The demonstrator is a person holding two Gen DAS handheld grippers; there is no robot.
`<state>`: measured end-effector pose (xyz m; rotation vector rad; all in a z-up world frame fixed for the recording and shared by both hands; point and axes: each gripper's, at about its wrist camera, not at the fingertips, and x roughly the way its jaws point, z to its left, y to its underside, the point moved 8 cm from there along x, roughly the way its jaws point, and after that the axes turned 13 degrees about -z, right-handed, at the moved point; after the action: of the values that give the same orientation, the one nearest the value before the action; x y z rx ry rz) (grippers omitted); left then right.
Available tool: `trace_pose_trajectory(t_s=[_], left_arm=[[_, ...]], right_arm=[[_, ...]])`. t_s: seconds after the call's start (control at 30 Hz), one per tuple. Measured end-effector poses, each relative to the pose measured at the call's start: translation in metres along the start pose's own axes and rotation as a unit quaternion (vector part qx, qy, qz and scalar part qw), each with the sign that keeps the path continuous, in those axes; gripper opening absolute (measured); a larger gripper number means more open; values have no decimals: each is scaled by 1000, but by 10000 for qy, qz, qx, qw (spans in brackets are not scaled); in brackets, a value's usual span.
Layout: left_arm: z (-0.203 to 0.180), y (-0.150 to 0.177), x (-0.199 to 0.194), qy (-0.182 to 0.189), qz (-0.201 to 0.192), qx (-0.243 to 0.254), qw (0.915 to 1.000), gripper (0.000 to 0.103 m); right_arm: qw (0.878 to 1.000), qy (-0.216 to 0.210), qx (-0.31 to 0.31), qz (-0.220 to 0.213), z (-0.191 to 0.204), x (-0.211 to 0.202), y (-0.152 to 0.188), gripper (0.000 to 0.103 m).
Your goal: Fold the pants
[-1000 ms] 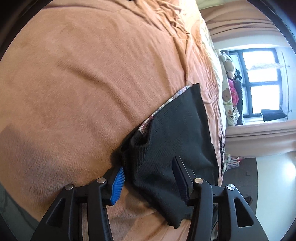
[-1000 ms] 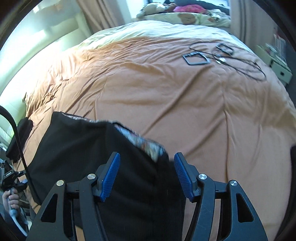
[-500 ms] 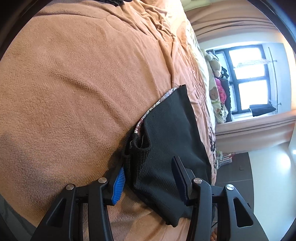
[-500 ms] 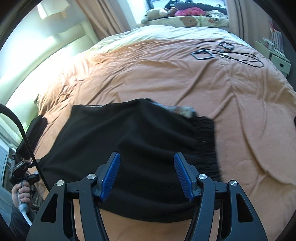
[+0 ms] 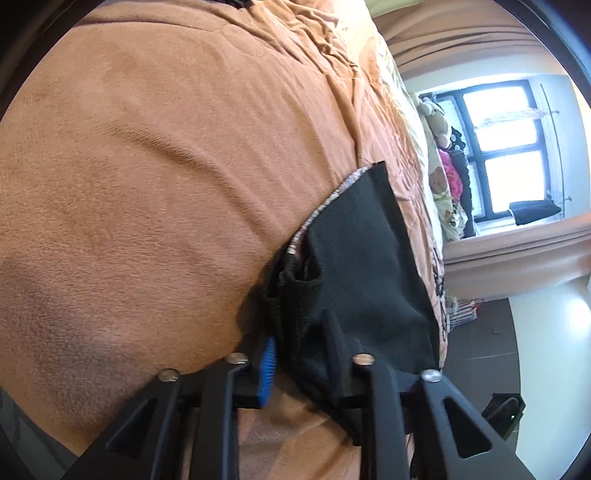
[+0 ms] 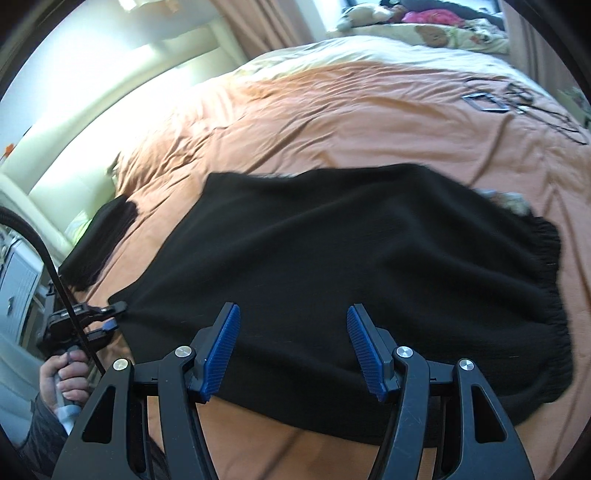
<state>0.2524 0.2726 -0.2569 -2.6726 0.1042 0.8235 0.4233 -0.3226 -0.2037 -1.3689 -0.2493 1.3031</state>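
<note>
1. Black pants (image 6: 351, 266) lie folded on the orange blanket (image 6: 332, 122) of the bed, filling centre frame in the right wrist view. Elastic waistband (image 6: 550, 280) bunched at 3 o'clock of the garment; a strip of patterned lining (image 6: 511, 199) shows at its 1 o'clock corner.
2. In the left wrist view the pants (image 5: 365, 266) run from centre toward 1 o'clock, patterned edge (image 5: 332, 199) along the 11 o'clock side.
3. Left gripper (image 5: 299, 354): jaws closing, a bunched fold of the pants between them, pads already pressing the cloth. The right wrist view confirms: left gripper (image 6: 116, 314) sits at the 9 o'clock corner of the pants, pinching the hem.
4. Left hand (image 6: 64, 376) wraps the gripper handle at 8 o'clock in the right wrist view; dark cable (image 6: 48, 258) runs up from it.
5. Right gripper (image 6: 293, 347): jaws apart, not clamping anything. It hovers over the near 6 o'clock edge of the pants; cloth visible in the gap; contact cannot be told.
6. A second dark cloth (image 6: 99, 240) lies at 9 o'clock on the blanket, apart from the pants.
7. Cables and a small frame-shaped item (image 6: 484, 101) at 2 o'clock on the blanket, well apart from the pants.
8. Soft toys and bedding (image 6: 424, 22) at 12 o'clock at the far end. Window (image 5: 506, 147) at 3 o'clock in the left wrist view, curtain (image 5: 517, 251) beside it.
</note>
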Motion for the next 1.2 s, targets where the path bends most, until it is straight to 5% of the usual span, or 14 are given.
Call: trace_pose_trajectory(t_s=[0.07,0.27,0.47,0.77,1.2], left_arm=[[3,-1,0,19,-21,-110,9999,7],[-15,-8,-13,316,-193,-100,9993,6],[-35,-13,-23,558,-299,-34,9980,6],[-56,-14,-28,806,-350,69,9961,6],[-44,-15,-29,793,-361,-195,9960,6]], right_arm=[[9999,8,-108,98,9,13,2,59],[9996,33,-261,129,34,38,3,59],[9986,310,-335,272,45,64,17,40],[9956,427,-455,700,62,77,60,39],[9968,519,-160,580,48,89,13,33]])
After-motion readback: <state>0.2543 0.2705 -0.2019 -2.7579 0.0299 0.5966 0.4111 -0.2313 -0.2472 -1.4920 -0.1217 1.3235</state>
